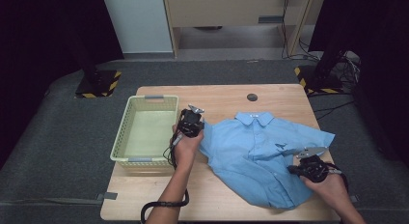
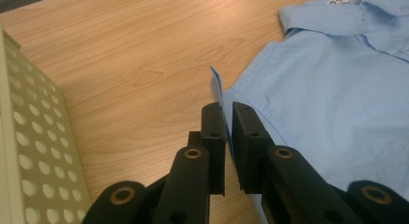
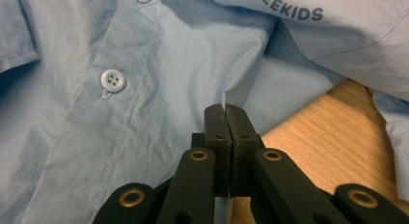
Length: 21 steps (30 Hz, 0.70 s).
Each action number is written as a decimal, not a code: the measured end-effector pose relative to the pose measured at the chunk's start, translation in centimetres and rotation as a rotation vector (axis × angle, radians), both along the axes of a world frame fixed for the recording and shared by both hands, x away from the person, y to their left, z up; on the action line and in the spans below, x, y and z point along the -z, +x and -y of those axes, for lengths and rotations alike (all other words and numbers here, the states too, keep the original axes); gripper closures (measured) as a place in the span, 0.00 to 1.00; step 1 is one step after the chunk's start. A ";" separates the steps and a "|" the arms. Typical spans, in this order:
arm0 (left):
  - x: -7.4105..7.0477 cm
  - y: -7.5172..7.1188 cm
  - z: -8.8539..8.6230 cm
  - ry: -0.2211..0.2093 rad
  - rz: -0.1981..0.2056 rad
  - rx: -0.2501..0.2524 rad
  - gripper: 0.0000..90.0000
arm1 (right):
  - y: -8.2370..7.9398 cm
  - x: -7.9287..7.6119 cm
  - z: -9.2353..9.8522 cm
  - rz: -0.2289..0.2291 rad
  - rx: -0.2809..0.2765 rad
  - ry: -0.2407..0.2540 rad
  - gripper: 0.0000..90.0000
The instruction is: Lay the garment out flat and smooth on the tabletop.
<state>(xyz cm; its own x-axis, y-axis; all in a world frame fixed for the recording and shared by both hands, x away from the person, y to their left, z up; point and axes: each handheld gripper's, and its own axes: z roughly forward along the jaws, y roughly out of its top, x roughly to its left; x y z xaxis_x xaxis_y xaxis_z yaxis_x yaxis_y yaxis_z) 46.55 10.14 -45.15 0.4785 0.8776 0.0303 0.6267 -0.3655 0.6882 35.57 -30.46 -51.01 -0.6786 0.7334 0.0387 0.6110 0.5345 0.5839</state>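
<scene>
Right gripper (image 1: 300, 162): nearest, at about 4 o'clock on the table; its jaws are pressed together on a fold of the blue shirt (image 1: 263, 154) at the shirt's right edge, as the right gripper view shows (image 3: 225, 110).
Left gripper (image 1: 199, 122): at about 9 o'clock from the shirt; a thin upright edge of the cloth stands in the narrow slot between its jaws (image 2: 226, 110), and whether the pads press on it I cannot tell.
Blue shirt: lies front-up across the right half of the wooden table (image 1: 222, 96), collar toward 12 o'clock, buttons down the middle, hem toward 6 o'clock.
Basket (image 1: 126, 137): pale green, perforated, at 9 o'clock on the table, just beside the left gripper.
Dark round spot (image 1: 252, 97): on the tabletop at 12 o'clock, beyond the collar.
</scene>
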 end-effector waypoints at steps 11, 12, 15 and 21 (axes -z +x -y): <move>-0.1 0.0 0.1 0.012 -0.001 0.004 0.94 | -0.2 -0.2 0.2 0.000 0.000 0.018 1.00; -0.2 -0.1 0.1 0.011 0.001 0.004 0.93 | -0.2 -0.2 0.2 0.001 0.000 0.020 1.00; -0.2 -0.5 0.2 -0.002 0.006 0.010 0.88 | -0.2 -0.3 0.2 0.004 -0.002 0.022 1.00; 0.1 -2.5 1.0 -0.019 0.028 0.047 0.79 | -0.4 -0.4 0.0 0.000 -0.006 0.031 1.00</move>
<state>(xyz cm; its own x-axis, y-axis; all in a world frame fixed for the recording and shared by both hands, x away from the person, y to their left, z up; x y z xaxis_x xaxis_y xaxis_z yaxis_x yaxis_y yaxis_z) 44.00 9.13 -45.24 0.5180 0.8549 0.0277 0.5896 -0.3803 0.7126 35.21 -30.42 -50.60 -0.6831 0.7278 0.0613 0.6080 0.5202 0.5998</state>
